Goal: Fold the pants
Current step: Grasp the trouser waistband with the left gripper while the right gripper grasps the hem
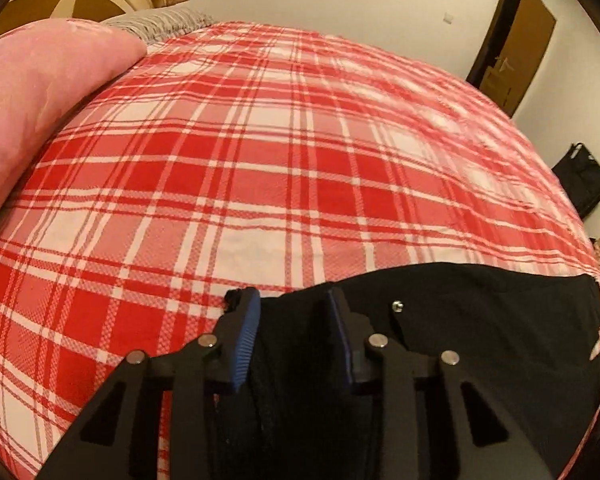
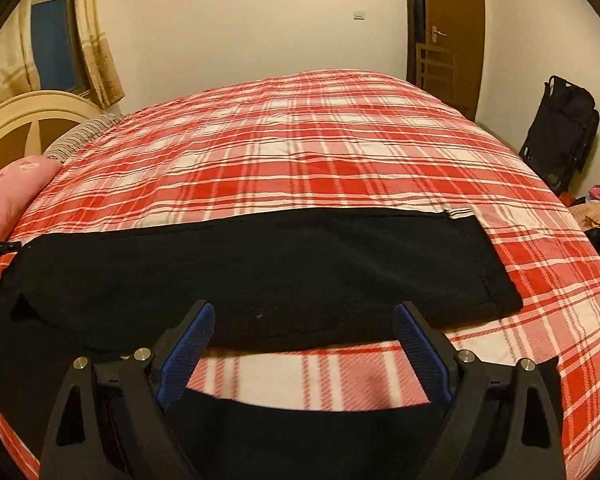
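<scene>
The left gripper point(image 1: 292, 304) has its blue-padded fingers point(image 1: 246, 336) partly spread, with black pants point(image 1: 480, 320) fabric bunched between them at the bottom of the frame; whether they pinch it cannot be told. The right gripper point(image 2: 304, 320) stands wide apart, holding nothing, its tips over the pants point(image 2: 260, 264) stretched across the middle of the red plaid bedspread point(image 2: 320, 140). No writing is readable.

Bed point(image 2: 320, 152) under red plaid cover; cream headboard point(image 2: 28, 120) and curtained window point(image 2: 52, 48) behind it, brown door point(image 2: 452, 32) beyond, cream walls point(image 2: 260, 12).
</scene>
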`<state>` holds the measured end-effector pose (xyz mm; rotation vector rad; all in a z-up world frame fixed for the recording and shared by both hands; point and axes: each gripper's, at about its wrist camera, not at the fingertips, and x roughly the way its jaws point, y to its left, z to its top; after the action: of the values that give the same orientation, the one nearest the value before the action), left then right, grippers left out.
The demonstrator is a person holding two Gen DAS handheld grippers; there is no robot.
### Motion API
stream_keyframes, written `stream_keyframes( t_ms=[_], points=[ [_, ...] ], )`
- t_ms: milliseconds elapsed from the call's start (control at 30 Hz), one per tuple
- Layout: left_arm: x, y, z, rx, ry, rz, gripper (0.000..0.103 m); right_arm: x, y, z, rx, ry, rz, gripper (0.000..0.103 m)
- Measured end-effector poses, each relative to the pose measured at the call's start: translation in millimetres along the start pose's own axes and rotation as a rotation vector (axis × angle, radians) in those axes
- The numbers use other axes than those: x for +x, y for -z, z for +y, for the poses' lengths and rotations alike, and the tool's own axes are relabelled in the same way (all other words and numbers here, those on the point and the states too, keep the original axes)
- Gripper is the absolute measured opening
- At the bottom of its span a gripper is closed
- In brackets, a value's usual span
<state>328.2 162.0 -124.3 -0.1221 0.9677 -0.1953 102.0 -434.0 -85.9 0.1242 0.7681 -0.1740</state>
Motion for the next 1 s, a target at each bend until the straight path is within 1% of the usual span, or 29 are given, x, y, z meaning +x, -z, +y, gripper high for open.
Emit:
stream_keyframes(
  t_ms=[67,100,133,167,233,367,400,500,567,600,633,667,700,733,800,867,967,1000],
  points=[
    [-1,5,1,0.019,-0.02,0.007,0.037,1,-1,-3,0.005,0.007,-0.002,0.092],
    [-3,9,5,0.022,-0.054,0.0,0.046,2,-2,-5,0.008,0.007,-0.004,0.092],
    [-3,9,9,0.011,-0.062,-0.012,0.051,3,-2,-6,0.01,0.005,-0.005,0.092],
    [-5,11,14,0.003,-0.067,-0.028,0.052,5,-2,-6,0.011,0.003,-0.005,0.092],
    [-6,14,21,-0.017,-0.064,-0.049,0.061,8,-1,-3,0.005,-0.003,0.0,0.092],
    [5,13,20,-0.024,-0.028,-0.026,0.061,13,1,4,-0.006,-0.016,0.008,0.092],
    [7,11,18,-0.02,-0.021,-0.021,0.063,14,2,6,-0.007,-0.021,0.01,0.092],
    [16,6,18,-0.024,-0.019,0.005,0.06,14,3,7,-0.004,-0.032,0.01,0.092],
    [16,5,15,-0.007,-0.031,0.015,0.055,13,2,2,0.017,-0.048,0.013,0.092],
    [14,6,13,0.008,-0.003,0.014,0.04,12,1,-4,0.032,-0.047,0.014,0.091],
    [13,7,13,0.011,0.028,0.01,0.036,11,0,-8,0.04,-0.04,0.014,0.087],
    [12,6,14,0.004,0.034,0.011,0.035,10,-2,-15,0.048,-0.03,0.015,0.08],
    [10,6,16,-0.001,0.058,0.001,0.029,10,-6,-26,0.062,-0.011,0.019,0.078],
    [7,7,17,-0.006,0.075,-0.01,0.027,9,-9,-36,0.076,0.002,0.02,0.077],
    [-2,8,16,0.003,0.084,-0.046,0.026,7,-16,-60,0.116,0.028,0.016,0.077],
    [-9,8,13,0.011,0.087,-0.079,0.026,4,-25,-88,0.152,0.073,0.008,0.077],
    [-12,8,9,0.022,0.087,-0.088,0.026,3,-39,-130,0.193,0.148,-0.008,0.077],
    [-8,8,7,0.027,0.066,-0.074,0.026,5,-43,-139,0.202,0.155,-0.006,0.077]
  ],
)
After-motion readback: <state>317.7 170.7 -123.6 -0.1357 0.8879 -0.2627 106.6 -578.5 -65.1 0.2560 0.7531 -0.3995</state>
